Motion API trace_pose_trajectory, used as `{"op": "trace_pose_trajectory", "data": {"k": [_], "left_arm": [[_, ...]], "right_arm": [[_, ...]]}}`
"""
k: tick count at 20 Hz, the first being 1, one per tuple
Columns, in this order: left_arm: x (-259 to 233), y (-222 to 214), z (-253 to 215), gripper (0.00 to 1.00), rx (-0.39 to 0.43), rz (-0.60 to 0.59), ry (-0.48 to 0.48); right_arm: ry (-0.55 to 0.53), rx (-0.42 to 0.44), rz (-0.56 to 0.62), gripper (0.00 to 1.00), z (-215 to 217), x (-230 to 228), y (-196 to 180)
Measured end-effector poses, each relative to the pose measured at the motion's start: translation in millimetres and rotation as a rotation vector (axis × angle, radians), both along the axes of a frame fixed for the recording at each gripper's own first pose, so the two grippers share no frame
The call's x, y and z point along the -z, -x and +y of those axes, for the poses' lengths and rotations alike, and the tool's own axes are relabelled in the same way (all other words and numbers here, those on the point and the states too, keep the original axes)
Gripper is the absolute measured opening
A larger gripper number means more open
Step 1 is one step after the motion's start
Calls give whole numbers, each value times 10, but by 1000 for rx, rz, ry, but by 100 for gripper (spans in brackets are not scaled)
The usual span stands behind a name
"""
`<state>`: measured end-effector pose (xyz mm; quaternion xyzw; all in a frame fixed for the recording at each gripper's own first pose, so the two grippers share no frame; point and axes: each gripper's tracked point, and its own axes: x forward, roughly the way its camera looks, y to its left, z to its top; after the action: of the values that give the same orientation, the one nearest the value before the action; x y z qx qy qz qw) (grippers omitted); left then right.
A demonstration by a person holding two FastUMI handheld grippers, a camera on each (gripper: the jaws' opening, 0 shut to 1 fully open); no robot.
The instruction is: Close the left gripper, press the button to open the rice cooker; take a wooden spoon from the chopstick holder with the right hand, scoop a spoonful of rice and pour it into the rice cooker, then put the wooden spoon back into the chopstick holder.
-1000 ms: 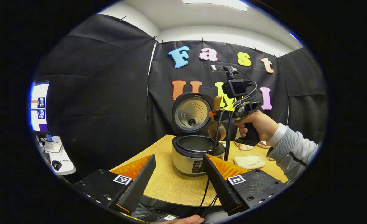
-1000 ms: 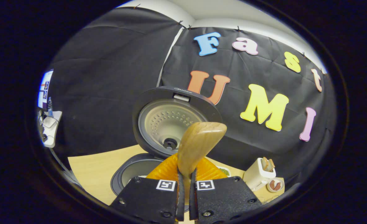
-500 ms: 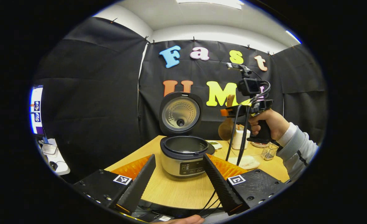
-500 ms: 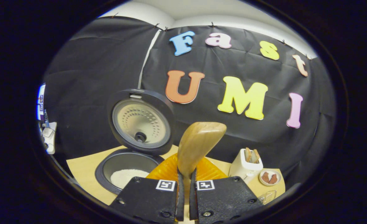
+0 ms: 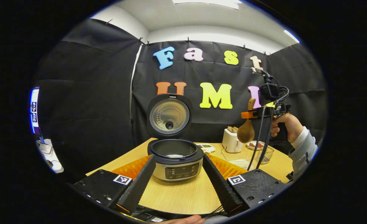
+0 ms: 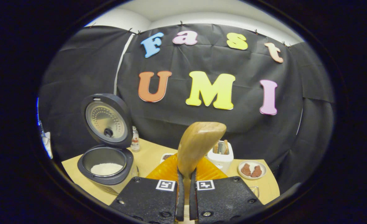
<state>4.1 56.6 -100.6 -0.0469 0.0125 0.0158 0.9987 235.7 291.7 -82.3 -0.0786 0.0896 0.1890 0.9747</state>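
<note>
The rice cooker (image 5: pixel 175 161) stands on the wooden table with its lid (image 5: pixel 170 115) up. White rice (image 6: pixel 106 169) lies in its pot (image 6: pixel 105 165). My left gripper (image 5: pixel 178 186) is open low in front of the cooker, one finger to each side, touching nothing. My right gripper (image 6: pixel 185 174) is shut on the wooden spoon (image 6: pixel 199 146). In the left gripper view that right gripper (image 5: pixel 251 114) is in the air right of the cooker, and the spoon's bowl (image 5: pixel 246 132) hangs below it, above a wire mesh holder (image 5: pixel 265 154).
A white toaster (image 6: pixel 221 155) holding bread stands at the back of the table. Beside it are a plate (image 6: pixel 251 169) of brown pieces and a small dish (image 5: pixel 206 147). A little bottle (image 6: pixel 135 143) stands behind the cooker. A hand and grey sleeve (image 5: pixel 301 146) hold the right gripper.
My right gripper has carried the spoon away from the cooker's opening to the right, toward the toaster and mesh holder. The left gripper's view has swung left, and its fingers stay open.
</note>
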Motion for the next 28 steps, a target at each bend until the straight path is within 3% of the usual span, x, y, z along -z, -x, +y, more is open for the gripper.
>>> {"op": "trace_pose_trajectory", "data": {"k": [8,10,13,16,20,23,24,25,28], "left_arm": [[-387,-197,-294,96,24,-89,31],[-423,-239,-390,95,43,-90,2],[-496,-301,-353,96,1,-117,-77],[-538,-342,-513,95,15,-125,-97],[-468,-422,-604,95,15,-119,-121],[-409,-435,-719,96,37,-87,-84],[-409,-430,-777,91,57,-87,-70],[-402,-444,-814,96,66,-85,-65],[-380,-436,-830,96,65,-73,-85]], "right_arm": [[-64,156,-18,13,-1336,-112,-274],[-76,196,-14,13,-1624,-62,-375],[-88,249,-19,13,-1944,86,-509],[-131,276,19,13,-2130,307,-607],[-231,360,-28,14,-2384,439,-727],[-257,387,-3,14,-2476,677,-841],[-272,391,2,14,-2501,720,-881],[-284,384,11,14,-2482,786,-928],[-319,360,64,17,-2429,1021,-1040]]}}
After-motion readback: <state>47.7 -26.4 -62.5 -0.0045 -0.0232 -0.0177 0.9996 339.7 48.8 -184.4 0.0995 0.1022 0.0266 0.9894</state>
